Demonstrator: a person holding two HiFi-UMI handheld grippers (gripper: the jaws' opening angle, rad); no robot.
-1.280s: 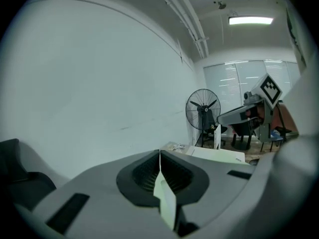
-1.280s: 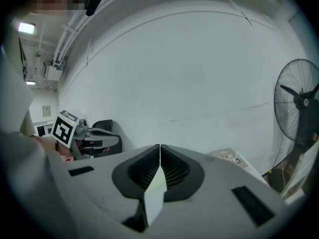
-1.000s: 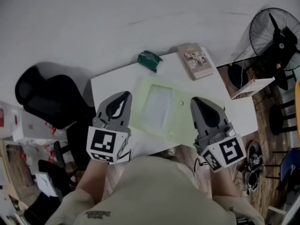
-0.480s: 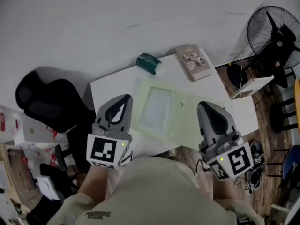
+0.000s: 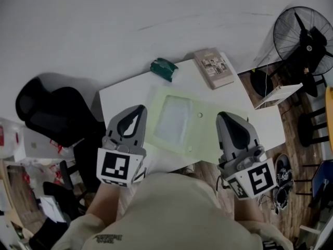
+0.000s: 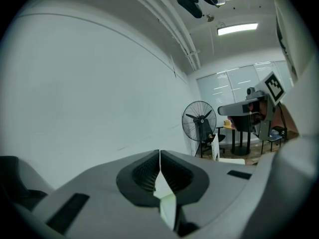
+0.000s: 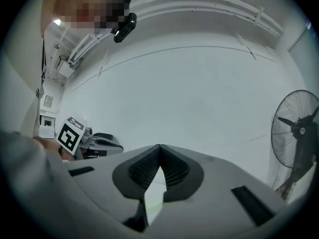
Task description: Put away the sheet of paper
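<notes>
Sheet of paper [image 5: 173,120], head view: whitish, flat within the outline of a pale green folder [image 5: 210,134] at the middle of a white table [image 5: 122,95]; on top or inside, impossible to tell. Beyond it, near the table's far edge, a dark green object [image 5: 164,68] and a book [image 5: 214,68]. Left gripper [image 5: 138,109] at the folder's left edge, right gripper [image 5: 223,116] over its right part, neither holding the sheet. Black chair [image 5: 52,113] at left, floor fan [image 5: 307,35] at right.

Left gripper view: jaws clenched tip to tip, grasping nothing; pale green visible below through the gap.

Right gripper view: jaws likewise pressed together, empty; left gripper off to the left against a white wall [image 7: 199,83].
</notes>
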